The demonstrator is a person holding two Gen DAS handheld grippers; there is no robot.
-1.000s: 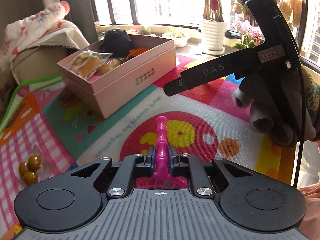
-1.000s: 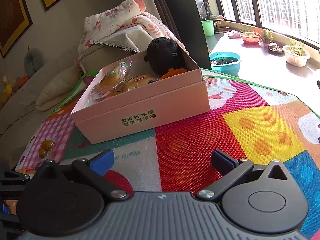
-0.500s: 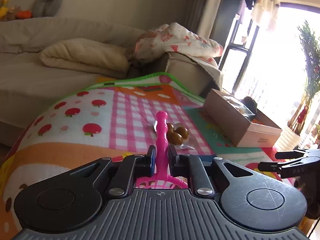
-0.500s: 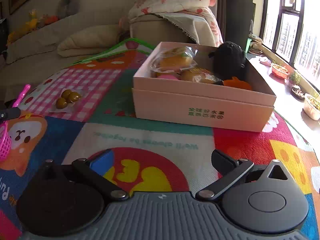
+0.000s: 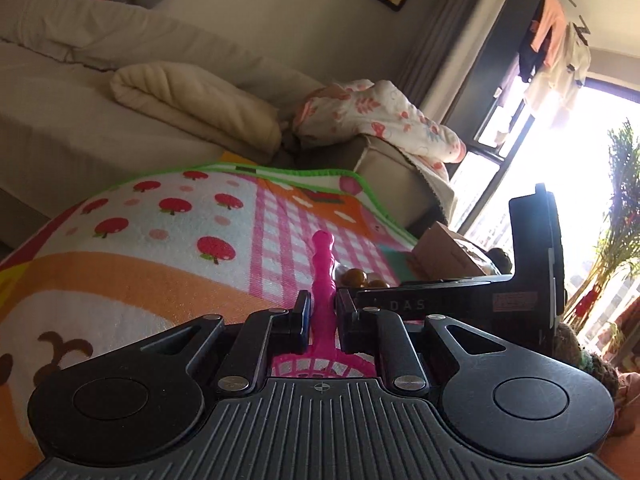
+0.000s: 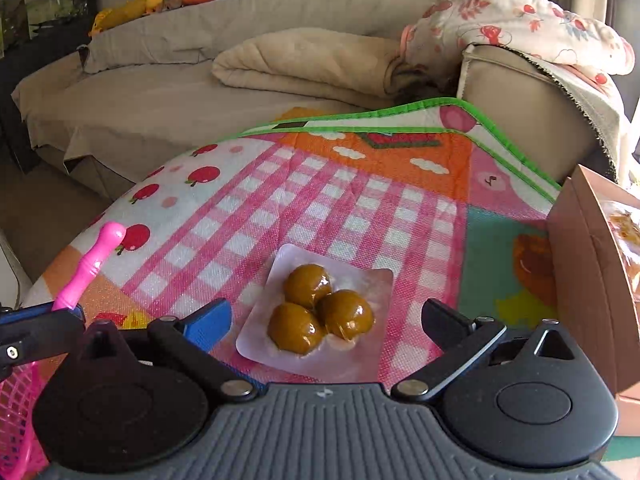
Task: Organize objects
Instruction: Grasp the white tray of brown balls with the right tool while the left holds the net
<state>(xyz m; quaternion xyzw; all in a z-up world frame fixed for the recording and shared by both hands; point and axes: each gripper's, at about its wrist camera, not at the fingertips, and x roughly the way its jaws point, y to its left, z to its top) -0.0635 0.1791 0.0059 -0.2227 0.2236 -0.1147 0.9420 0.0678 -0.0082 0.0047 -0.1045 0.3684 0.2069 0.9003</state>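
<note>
The left hand-held gripper point(image 5: 322, 314) is clenched on the handle of a pink toy net point(image 5: 323, 276); the handle stands up between the two pads and the pink mesh head shows just below them, close to the gripper body. In the right wrist view the same net point(image 6: 86, 270) appears at the far left edge, its handle tilted up and to the right and its mesh at the bottom left corner.

The right hand-held gripper point(image 6: 326, 316) is released, its fingers spread wide with nothing between them. It hovers low over a clear packet of three brown balls point(image 6: 316, 310), which lies flat on the pink checked patch of a colourful play mat point(image 6: 360, 168). The packet sits between the two fingertips as seen from this camera, though I cannot tell whether either finger touches it. From the left wrist view the brown balls point(image 5: 358, 278) peek out just right of the pink handle, with the right hand-held gripper point(image 5: 460, 304) beside them.

A pink cardboard box point(image 6: 588, 264) stands at the right edge of the mat, near the packet but apart from it; a wrapped snack is partly visible inside. Beyond the mat is a beige sofa point(image 6: 160, 92) carrying a folded cream blanket point(image 6: 304, 60) and a flowered cloth point(image 6: 516, 20) draped over its arm.
</note>
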